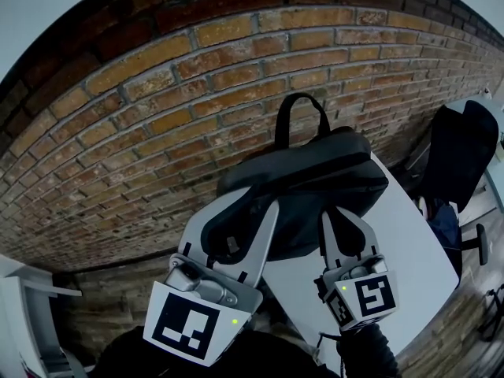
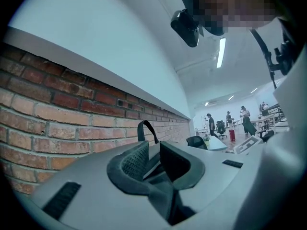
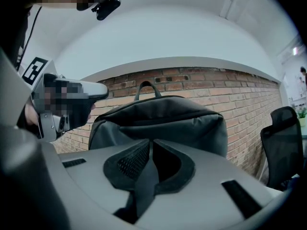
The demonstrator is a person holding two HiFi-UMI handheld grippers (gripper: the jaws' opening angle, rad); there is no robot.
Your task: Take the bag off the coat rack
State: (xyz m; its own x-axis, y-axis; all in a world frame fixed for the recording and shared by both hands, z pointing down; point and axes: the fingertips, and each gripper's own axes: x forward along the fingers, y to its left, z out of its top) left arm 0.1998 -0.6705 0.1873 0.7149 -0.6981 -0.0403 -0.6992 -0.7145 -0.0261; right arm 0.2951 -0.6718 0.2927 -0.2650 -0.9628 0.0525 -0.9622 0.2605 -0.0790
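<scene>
Brick wall (image 1: 157, 93) fills the far side and runs left to right; no coat rack shows in any view. Far left, low: corner of a white unit (image 1: 24, 305), well apart from the work. Next, left gripper (image 1: 253, 201): jaws stand apart, nothing pressed between the pads. From the head view it hangs over the bag's left end, and its own view looks past the gap to the carry handle (image 1: 299, 109) standing up by the wall. Bag (image 1: 315, 172), a dark backpack, lies on its side on the white table (image 1: 409, 266), back against the bricks, so it looks already off the rack and set down. Right gripper (image 1: 340, 215): jaws drawn nearly together with only a thin slit, nothing seen in it; it points at the bag's near face, just short of it. Right of that is bare tabletop, then a black office chair (image 1: 461, 148) beyond the table's right edge. Risks (judgement): the bag's left end seems to reach the table's left corner, poss. overhanging, so a nudge from the left gripper could tip or slide it off. The soft fabric may sag and drag if pushed. Wall is tight behind, so no room to go far; a pull on the handle must come toward near. Open room: tabletop to the right and near side. Chair limits wide swings on the right.
</scene>
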